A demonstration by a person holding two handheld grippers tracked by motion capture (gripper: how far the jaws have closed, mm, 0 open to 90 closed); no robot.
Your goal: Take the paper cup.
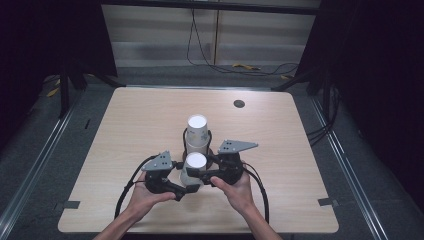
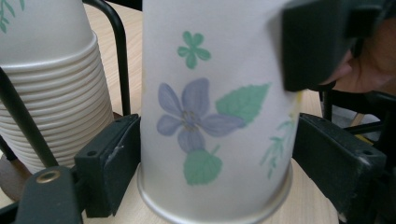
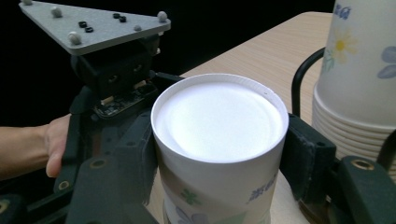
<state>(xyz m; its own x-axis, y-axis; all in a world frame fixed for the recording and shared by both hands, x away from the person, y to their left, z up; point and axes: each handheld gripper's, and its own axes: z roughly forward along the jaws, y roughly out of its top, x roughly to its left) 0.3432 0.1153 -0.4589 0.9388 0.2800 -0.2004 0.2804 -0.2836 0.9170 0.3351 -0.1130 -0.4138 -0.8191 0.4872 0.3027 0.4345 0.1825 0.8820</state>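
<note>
Dark curtains hang around a pale wood desk (image 1: 125,130) with round corners. Near the middle of the desk, a bit toward the near edge, two claws meet at one paper cup (image 1: 193,170).

Seen from above, the left gripper (image 1: 186,190) comes in low from the near side. In its own view its two black jaws sit at each side of the cup's bottom rim; the left jaw touches the cup, and the right one seems to sit a tiny bit off, so I cannot tell if it is squeezing. The right gripper (image 1: 198,174) is higher up, and in its view both jaws press on the cup's sides near the top, holding it.

The cup is white with a purple flower, green leaves and a small green flower. It stands upside down, wide rim on the desk, flat bottom facing up, so its long way runs straight up.

Just behind it is one stack of cups (image 1: 197,132), also upside down, inside a black wire holder (image 1: 184,140). One small dark round spot (image 1: 239,103) lies near the far edge.
</note>
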